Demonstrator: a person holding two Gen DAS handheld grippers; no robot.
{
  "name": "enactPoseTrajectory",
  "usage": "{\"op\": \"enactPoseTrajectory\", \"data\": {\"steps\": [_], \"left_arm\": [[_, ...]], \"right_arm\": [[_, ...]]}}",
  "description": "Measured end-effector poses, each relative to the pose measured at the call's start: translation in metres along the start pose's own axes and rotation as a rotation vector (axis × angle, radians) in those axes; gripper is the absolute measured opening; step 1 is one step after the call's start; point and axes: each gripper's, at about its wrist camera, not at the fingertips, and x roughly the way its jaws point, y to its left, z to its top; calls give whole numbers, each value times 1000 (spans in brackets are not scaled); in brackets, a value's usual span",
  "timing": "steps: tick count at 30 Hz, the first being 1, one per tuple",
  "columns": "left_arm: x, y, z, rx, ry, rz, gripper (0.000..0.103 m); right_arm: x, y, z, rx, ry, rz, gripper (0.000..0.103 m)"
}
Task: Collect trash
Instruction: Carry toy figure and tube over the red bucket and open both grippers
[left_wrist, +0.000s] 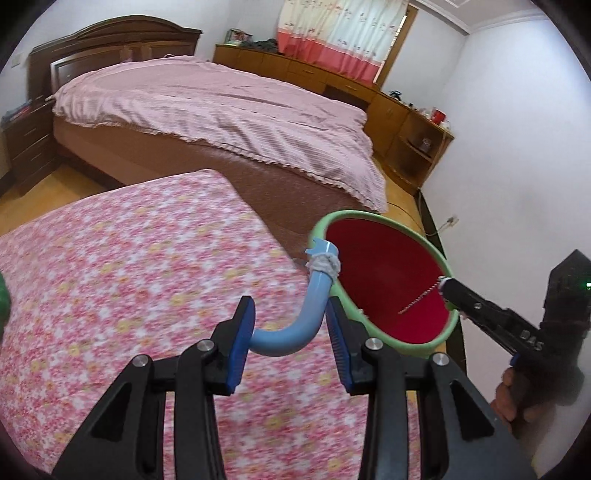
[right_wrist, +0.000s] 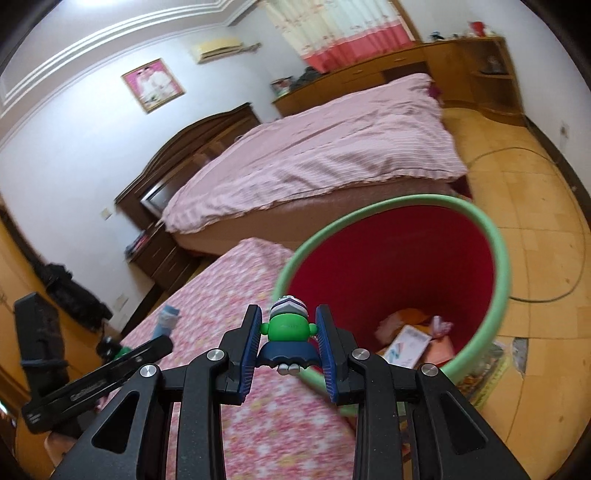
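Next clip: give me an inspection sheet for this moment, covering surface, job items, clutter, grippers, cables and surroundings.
Surface: floral pink cloth covers the worktop.
Job's things: red bin with green rim stands beside the worktop, already holding paper scraps; bent blue tube; green toy figure.
Clutter: nothing seen on the cloth in view.
Grippers: left hand-held gripper is shut on the bent blue tube; right hand-held gripper is shut on the green toy figure, near the bin's rim.
Cables: a cord loops across the floor behind the bin.
Surroundings: bed with pink cover, wooden cabinets, curtain, framed picture.
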Motion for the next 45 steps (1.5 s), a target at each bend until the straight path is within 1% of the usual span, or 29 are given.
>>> {"op": "enactPoseTrajectory", "data": {"steps": [4,9,14,20,24,26,30,35,37,38,39,43,45], "left_arm": [[8,-17,3,21,8,-20,40],[21,-36,5,48,19,-29,40],[35,-53,3,74,39,-38,40],[55,-73,3,112,49,-62,40],[69,-82,4,142,53,-64,40],[76,-86,5,155,57,-50,40],[84,-90,4,163,69,-35,51],[85,-87,4,149,71,-22,51],[83,-84,3,140,66,-21,52],[80,-82,3,132,63,-18,52],[77,-80,2,128,61,-16,53],[62,-72,-2,113,53,11,54],[51,-66,-5,88,44,19,54]], "right_arm": [[0,-21,2,32,-9,-58,31],[0,-40,2,54,-10,-98,32],[-6,-49,2,49,-31,-115,32],[-15,-57,5,57,-56,-106,32],[-21,-63,5,58,-65,-113,32],[-23,-66,6,64,-67,-116,32],[-26,-71,8,71,-72,-120,32],[-31,-69,8,61,-72,-125,32],[-32,-66,7,44,-68,-128,36],[-32,-63,7,35,-64,-129,42],[-32,-61,7,25,-60,-130,46],[-31,-49,2,-7,-44,-121,50],[-31,-45,0,-16,-36,-113,52]]}}
